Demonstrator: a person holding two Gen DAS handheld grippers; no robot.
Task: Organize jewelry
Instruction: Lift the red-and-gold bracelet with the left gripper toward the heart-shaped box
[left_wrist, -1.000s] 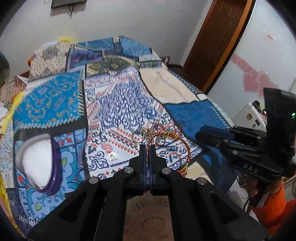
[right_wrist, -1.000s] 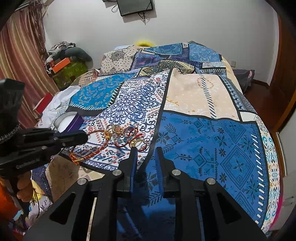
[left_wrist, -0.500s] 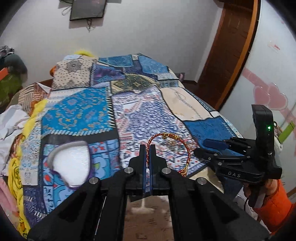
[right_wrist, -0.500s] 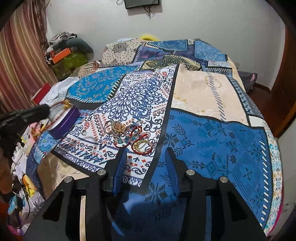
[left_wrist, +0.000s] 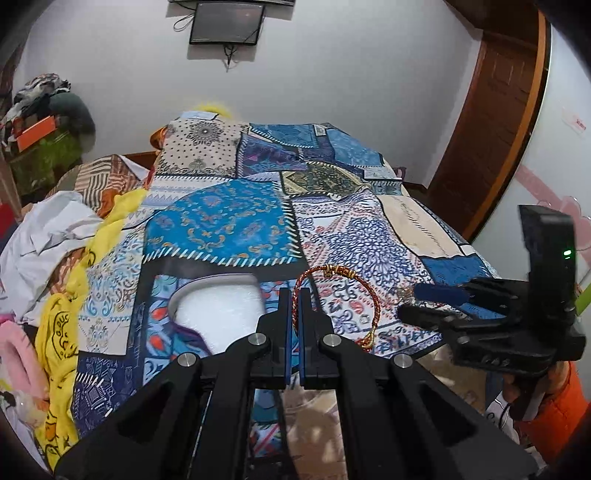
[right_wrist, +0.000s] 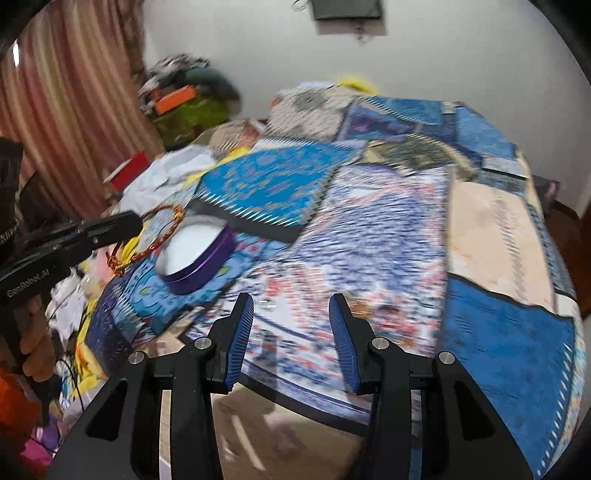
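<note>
My left gripper (left_wrist: 294, 295) is shut on a red and gold bangle (left_wrist: 334, 271), which stands up to the right of its fingertips, above the patchwork bedspread (left_wrist: 229, 225). Just left of them lies an open purple tin (left_wrist: 218, 310) with a white lining. In the right wrist view the left gripper (right_wrist: 136, 221) holds the bangle (right_wrist: 168, 236) at the near left rim of the tin (right_wrist: 207, 266). My right gripper (right_wrist: 291, 306) stands open with nothing between its fingers, over the bedspread near a small silver ring (right_wrist: 267, 304). It shows as the right gripper (left_wrist: 410, 301) in the left wrist view.
Clothes and a yellow cloth (left_wrist: 70, 325) are heaped along the bed's left side. A wooden door (left_wrist: 491, 122) stands at the right. The bed's front edge (right_wrist: 280, 402) lies just below both grippers. A hand in an orange sleeve (left_wrist: 554, 410) holds the right gripper.
The left gripper carried the bangle leftward, from the jewelry pile to beside the tin. The right gripper's jaws opened wider and it swung left over the bedspread.
</note>
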